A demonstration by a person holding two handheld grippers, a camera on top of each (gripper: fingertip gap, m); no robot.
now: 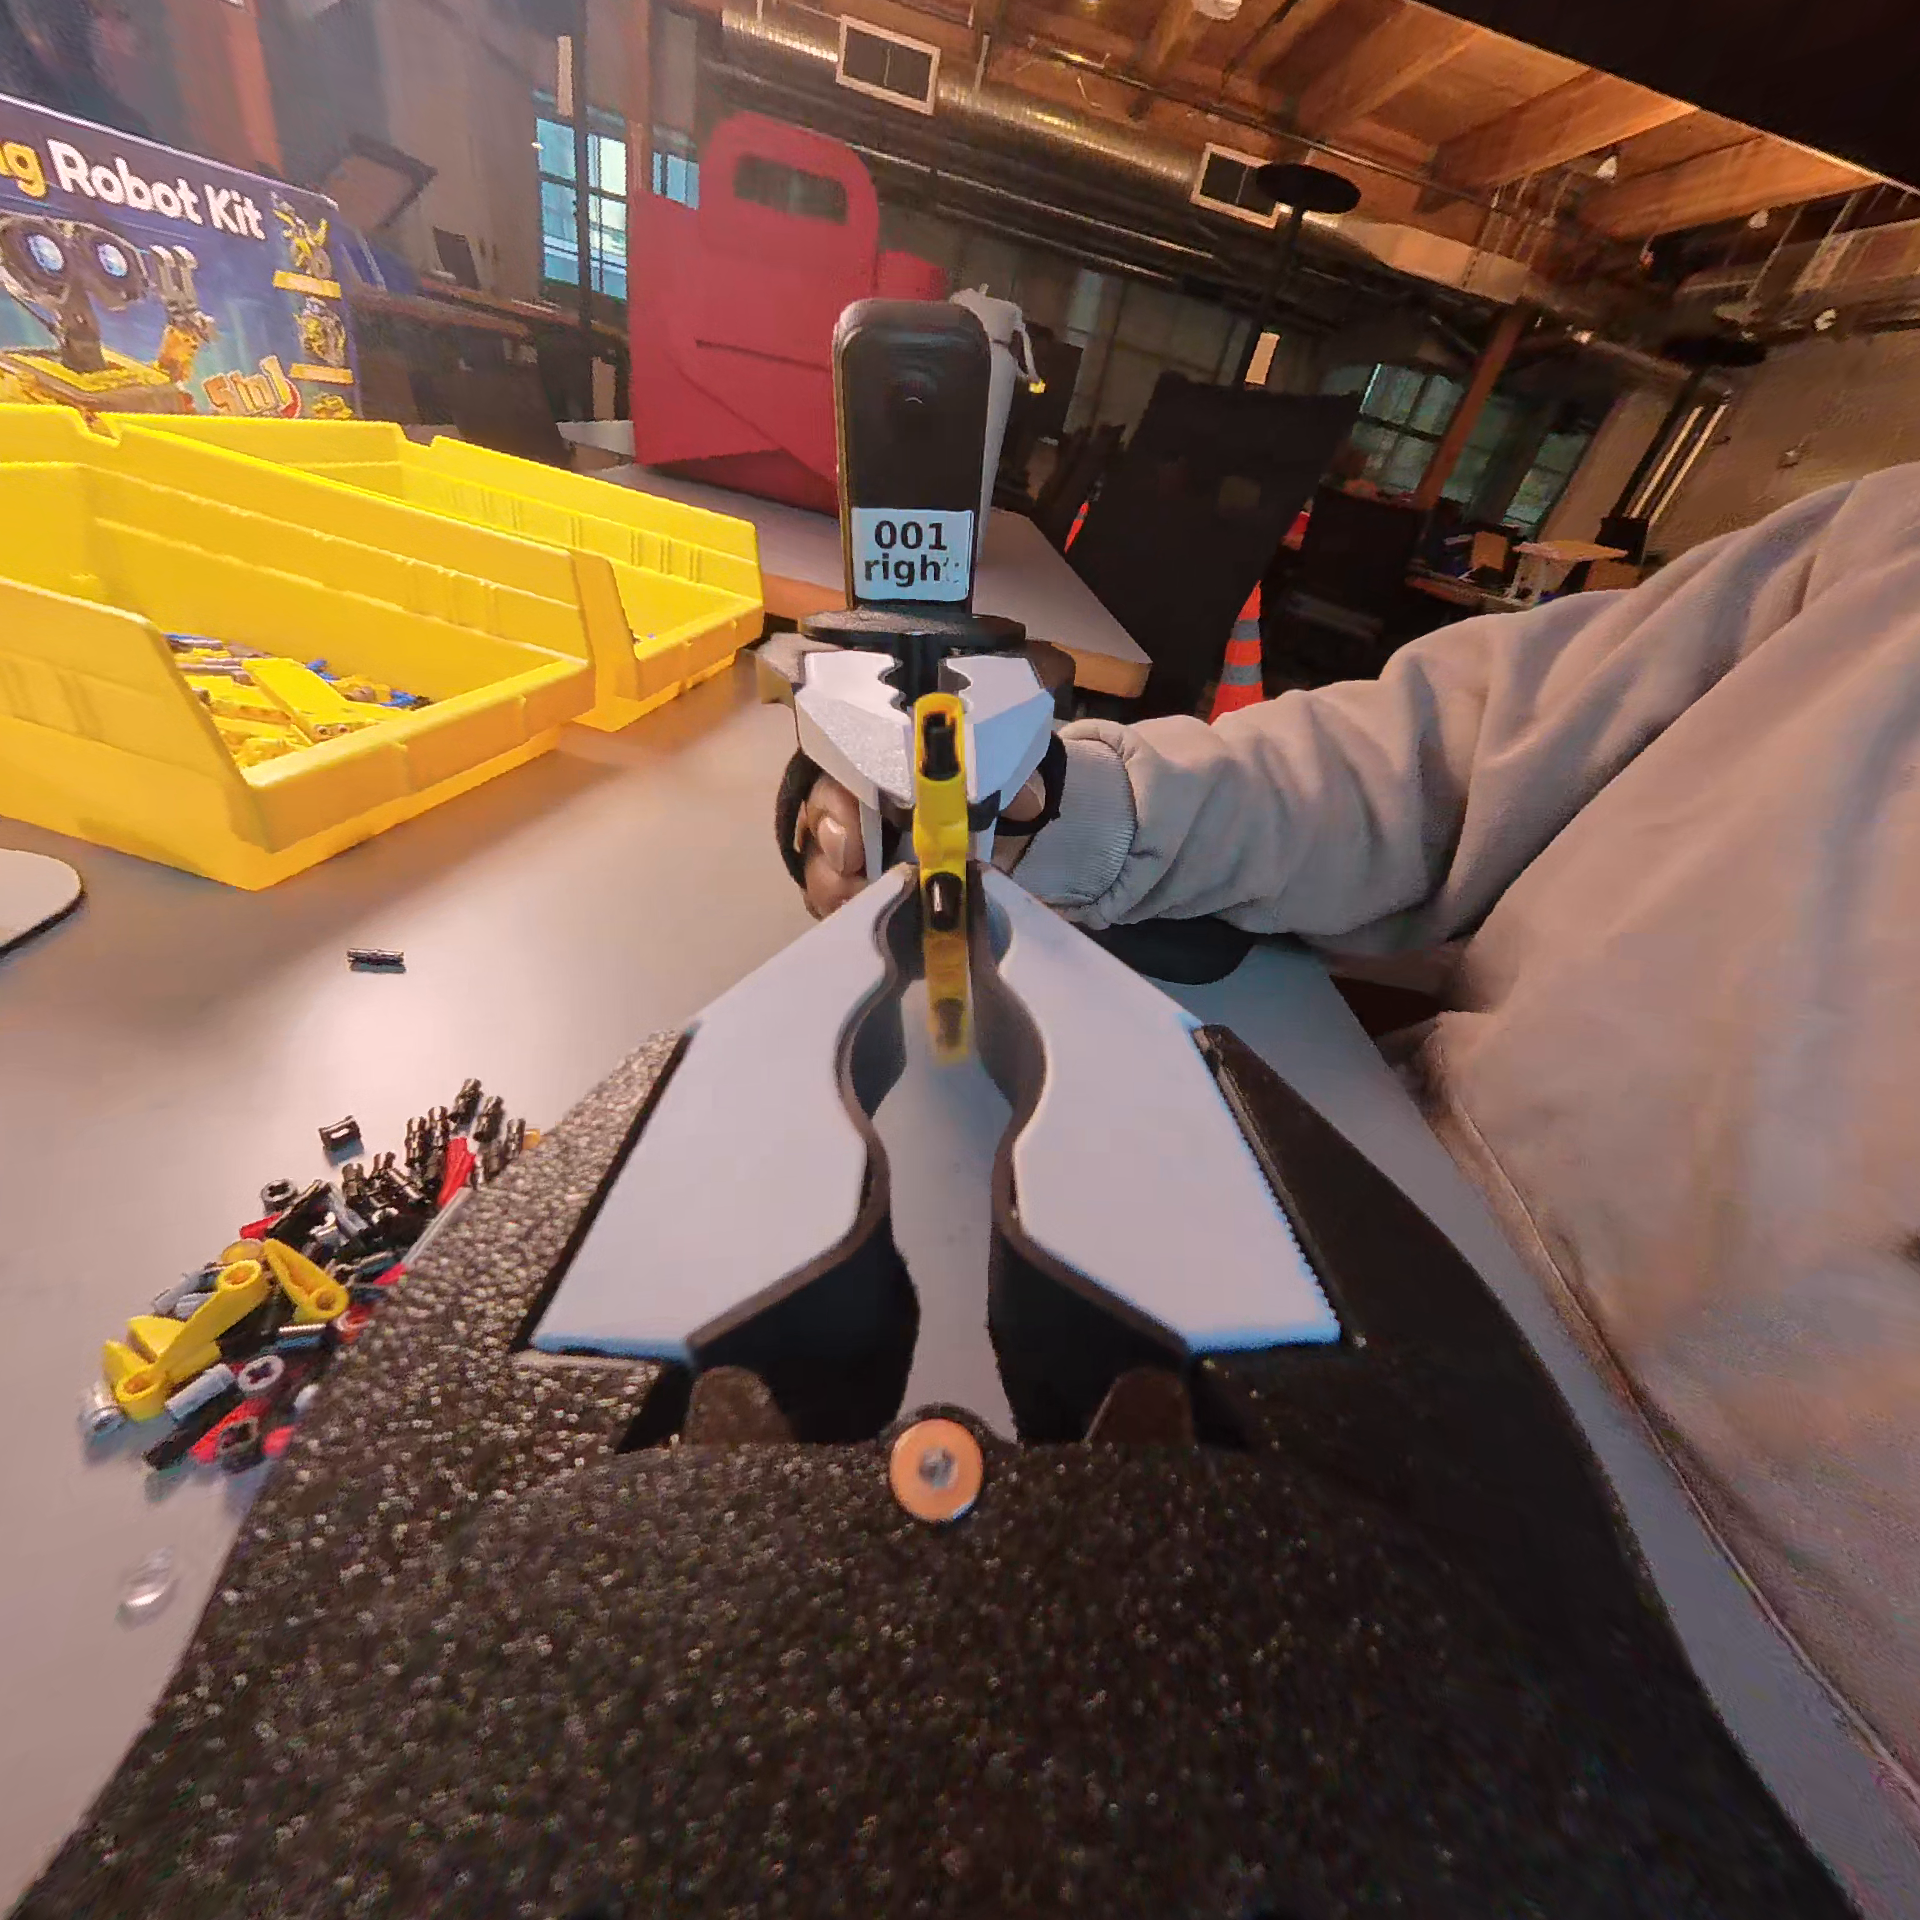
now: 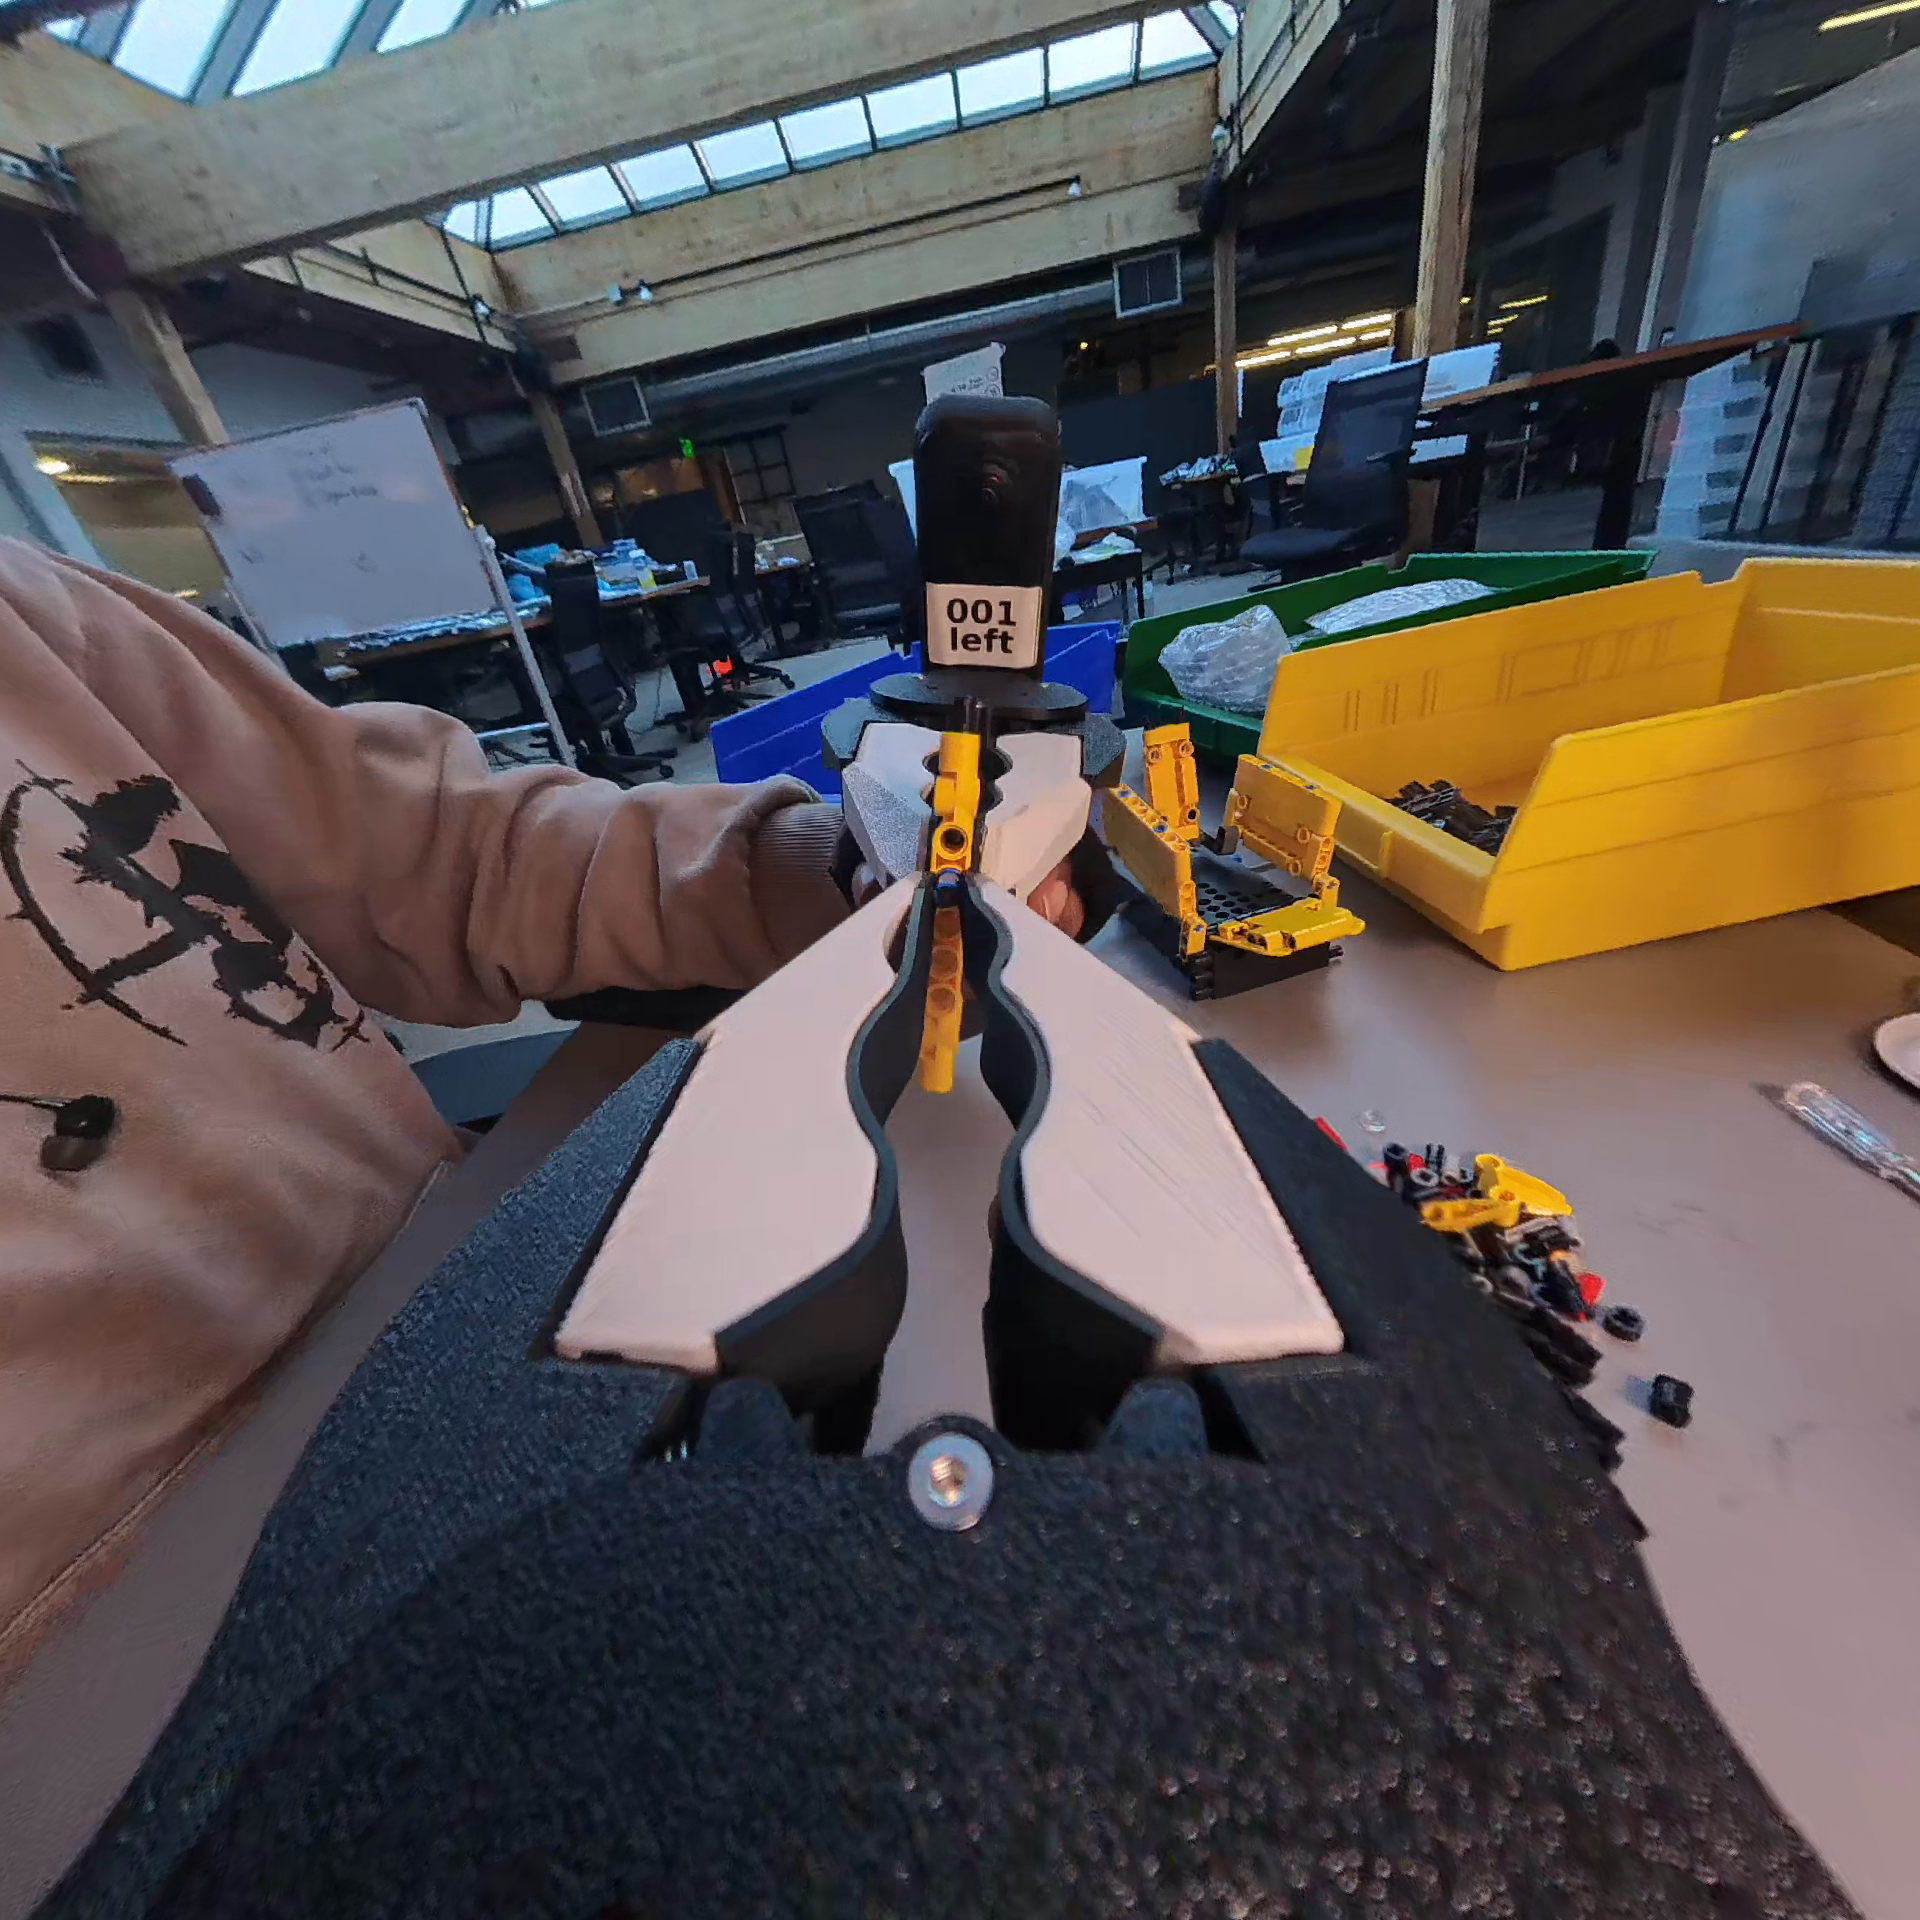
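I see both sets of jaws closed tip to tip on one piece. My left gripper point(image 1: 940, 914) pinches a yellow beam point(image 1: 942, 831) at its near end, and my right gripper point(image 2: 945, 894) pinches the same beam from the opposite side. The two grippers face each other head-on, just above the grey table point(image 1: 540, 997), with the beam spanning the short gap between their tips. A black pin point(image 1: 938, 740) sits in a hole near the far end of the beam in the left wrist view. I cannot tell whether it is fully seated.

I judge the beam to be light, stiff, hard plastic with smooth faces, so it could twist or slip if held by an edge. The flat sides between the holes look like the surest place to hold. It appears sturdy rather than fragile.

Outward from the jaws, a gloved hand point(image 1: 831, 831) and beige sleeve point(image 1: 1351, 748) support the right gripper. A heap of small parts point(image 1: 312, 1247), black, red, grey and yellow, lies on the table beside my left gripper, and one stray black pin point(image 1: 376, 959) lies apart from it. Yellow bins point(image 1: 312, 644) stand beyond, one holding more pieces. In the right wrist view a half-built yellow and black model point(image 2: 1236, 894) stands near another yellow bin point(image 2: 1621, 790), with a green bin point(image 2: 1382, 592) and a blue bin point(image 2: 769, 727) behind.
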